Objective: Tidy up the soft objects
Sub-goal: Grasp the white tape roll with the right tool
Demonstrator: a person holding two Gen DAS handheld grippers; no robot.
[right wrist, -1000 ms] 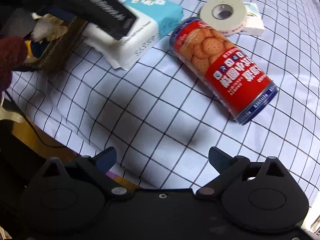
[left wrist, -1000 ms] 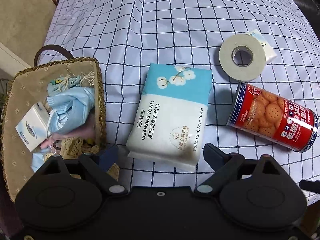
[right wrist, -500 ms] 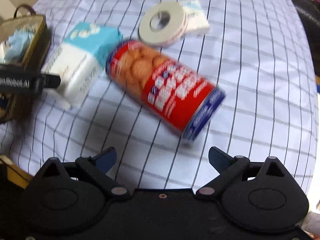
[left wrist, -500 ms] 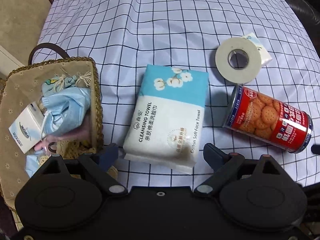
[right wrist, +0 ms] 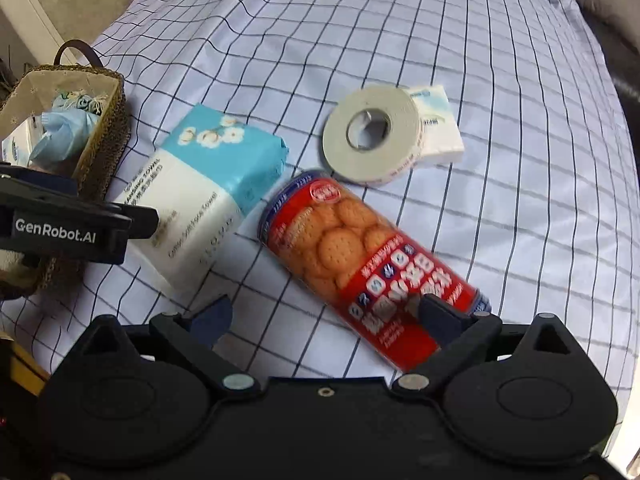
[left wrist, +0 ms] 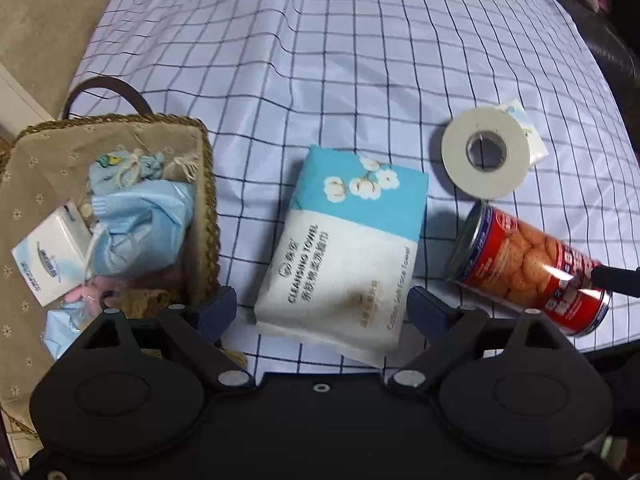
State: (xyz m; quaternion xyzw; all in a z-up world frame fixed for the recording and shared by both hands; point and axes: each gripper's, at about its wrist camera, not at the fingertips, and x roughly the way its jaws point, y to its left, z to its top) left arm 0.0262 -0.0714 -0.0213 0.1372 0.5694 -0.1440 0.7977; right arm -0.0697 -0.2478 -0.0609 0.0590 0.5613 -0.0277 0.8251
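Left wrist: left hand-held gripper (left wrist: 322, 306) released, straddling towel pack (left wrist: 344, 252); soft, light, squashy, grab mid-width. Right hand-held gripper (right wrist: 326, 314) released over tin (right wrist: 372, 276).

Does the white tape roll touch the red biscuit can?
Cannot tell. In the right wrist view the tape roll meets the biscuit can rim without visible cloth between, but it may only overlap; the left wrist view looks similar.
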